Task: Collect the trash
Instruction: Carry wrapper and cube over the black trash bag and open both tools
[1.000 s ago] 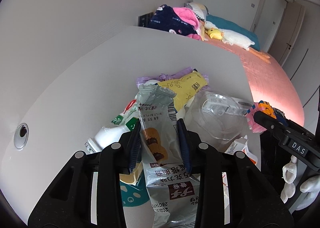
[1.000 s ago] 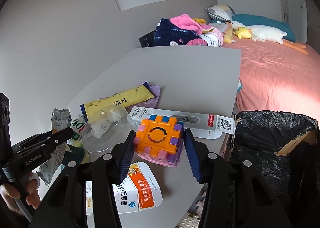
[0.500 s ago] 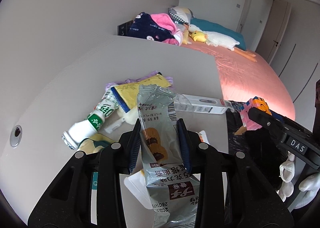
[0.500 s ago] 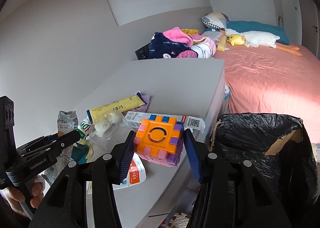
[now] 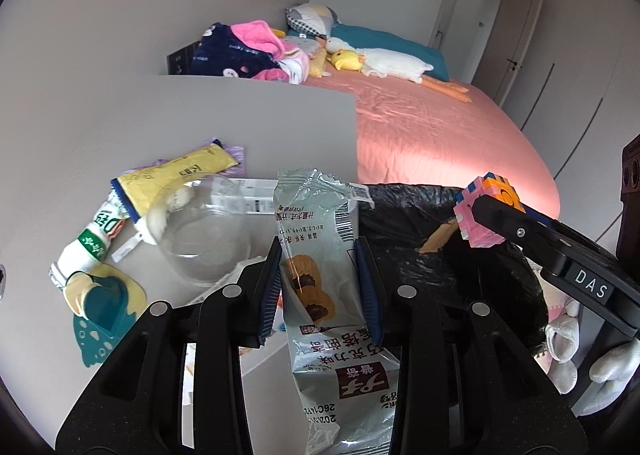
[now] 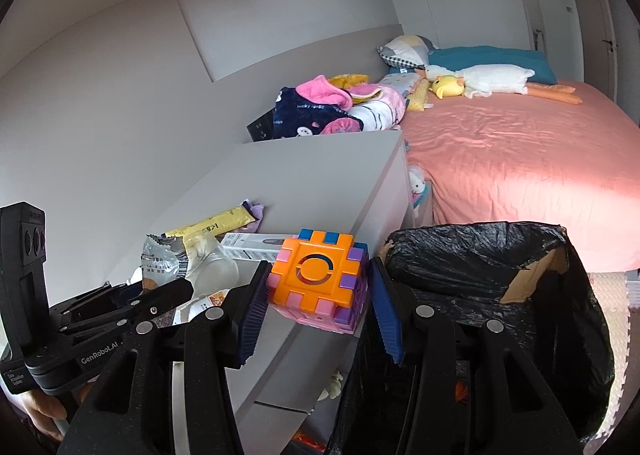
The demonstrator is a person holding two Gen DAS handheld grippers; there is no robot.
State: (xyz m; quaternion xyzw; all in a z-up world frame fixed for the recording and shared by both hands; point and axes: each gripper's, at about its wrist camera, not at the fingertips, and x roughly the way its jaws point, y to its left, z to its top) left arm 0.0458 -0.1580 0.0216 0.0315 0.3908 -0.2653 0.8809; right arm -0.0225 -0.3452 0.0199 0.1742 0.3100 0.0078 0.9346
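While your left hand-held gripper pinches a silvery snack wrapper upright between its blue pads, your right hand-held gripper is clamped on an orange, pink and purple puzzle cube. Both loads hang in the air, off the desk.

In the left wrist view the wrapper sits over the desk's near corner, with the black-lined bin just to its right; the cube shows there too, at the tip of your right gripper, above the bin's far rim. In the right wrist view the cube hangs over the gap between the desk edge and the bin, whose bag is open and whose cardboard edge shows through a tear at the rim.

Still on the desk you have a clear plastic cup on its side, a yellow sachet lying on something purple, a white-and-green bottle on its side, a long white box behind the cup, and a teal-and-cream card near the front edge.

Beyond the desk lies a bed with a pink sheet, a plush goose and a heap of clothes.
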